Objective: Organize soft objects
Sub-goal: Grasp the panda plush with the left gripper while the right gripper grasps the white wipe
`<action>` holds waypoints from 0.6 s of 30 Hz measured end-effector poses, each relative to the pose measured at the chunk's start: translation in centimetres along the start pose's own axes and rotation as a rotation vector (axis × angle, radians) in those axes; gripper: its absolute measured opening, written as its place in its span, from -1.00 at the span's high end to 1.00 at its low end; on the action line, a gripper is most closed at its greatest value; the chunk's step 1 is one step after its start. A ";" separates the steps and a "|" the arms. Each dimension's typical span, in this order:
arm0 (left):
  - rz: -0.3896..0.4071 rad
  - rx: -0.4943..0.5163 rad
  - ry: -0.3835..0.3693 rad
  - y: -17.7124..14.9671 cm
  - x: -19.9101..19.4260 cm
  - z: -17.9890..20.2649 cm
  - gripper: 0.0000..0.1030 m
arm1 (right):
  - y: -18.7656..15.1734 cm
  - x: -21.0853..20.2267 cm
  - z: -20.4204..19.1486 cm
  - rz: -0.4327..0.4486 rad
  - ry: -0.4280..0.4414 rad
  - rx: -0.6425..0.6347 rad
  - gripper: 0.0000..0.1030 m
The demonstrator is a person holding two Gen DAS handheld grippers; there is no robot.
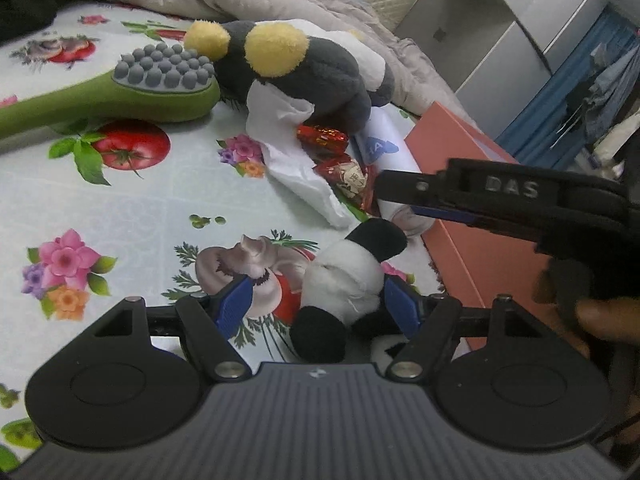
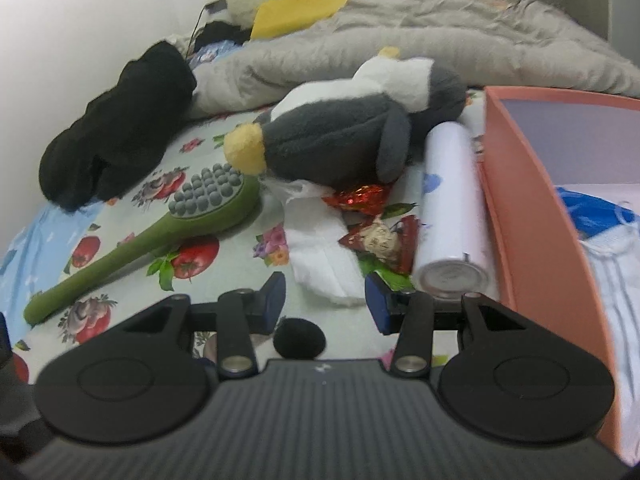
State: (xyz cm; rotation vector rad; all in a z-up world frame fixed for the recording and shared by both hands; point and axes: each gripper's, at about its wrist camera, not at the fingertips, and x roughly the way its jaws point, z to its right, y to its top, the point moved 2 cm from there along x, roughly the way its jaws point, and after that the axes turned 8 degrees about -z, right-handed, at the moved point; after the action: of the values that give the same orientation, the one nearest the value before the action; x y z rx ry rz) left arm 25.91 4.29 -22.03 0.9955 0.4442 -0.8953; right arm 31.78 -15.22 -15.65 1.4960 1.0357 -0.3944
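Note:
A small black-and-white panda plush (image 1: 344, 276) lies on the flowered bed sheet (image 1: 120, 216). My left gripper (image 1: 320, 302) is open around it, and the left pad stands clear of the toy. A grey penguin plush (image 1: 304, 68) (image 2: 332, 140) with yellow feet lies further back, partly on a white tissue (image 1: 296, 168) (image 2: 320, 256). My right gripper (image 2: 326, 300) is open with nothing between its pads, just short of the tissue's near end. In the left wrist view the right gripper (image 1: 396, 200) reaches in from the right, above the panda. A black ear (image 2: 298, 338) shows under it.
A green massage brush (image 1: 160, 80) (image 2: 200, 208) lies at left. Red sweet wrappers (image 1: 324, 138) (image 2: 360, 200) and a white spray can (image 2: 452, 208) lie beside a salmon box (image 1: 472, 248) (image 2: 532, 220) holding white and blue cloth (image 2: 600, 220). A black garment (image 2: 116, 132) and a grey quilt (image 2: 400, 40) lie behind.

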 end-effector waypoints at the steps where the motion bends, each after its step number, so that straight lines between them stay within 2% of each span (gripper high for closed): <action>1: 0.004 0.000 -0.016 0.0 0.1 -0.2 -0.50 | 0.3 0.5 -0.1 -0.012 0.008 -0.009 0.09; 5: -0.009 -0.028 -0.086 0.0 0.7 -1.2 -0.49 | 1.0 2.9 -0.5 -0.076 0.045 -0.036 0.12; 10: -0.025 -0.048 -0.133 -0.2 1.0 -1.9 -0.47 | 1.4 5.0 -1.4 -0.129 0.035 -0.112 0.18; 12: -0.036 -0.055 -0.155 -0.2 1.2 -2.0 -0.31 | 1.7 5.6 -1.7 -0.142 0.030 -0.128 0.28; 15: -0.057 -0.094 -0.196 -0.3 1.5 -2.3 -0.10 | 2.0 6.7 -1.8 -0.163 0.015 -0.139 0.54; 18: -0.063 -0.131 -0.234 -0.4 1.5 -2.5 0.04 | 2.1 7.4 -1.6 -0.180 0.007 -0.138 0.80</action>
State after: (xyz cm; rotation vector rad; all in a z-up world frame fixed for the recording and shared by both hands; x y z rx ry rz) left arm 26.60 5.71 -24.59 0.7501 0.3327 -1.0129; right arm 36.95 -10.73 -19.54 1.2866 1.1840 -0.4354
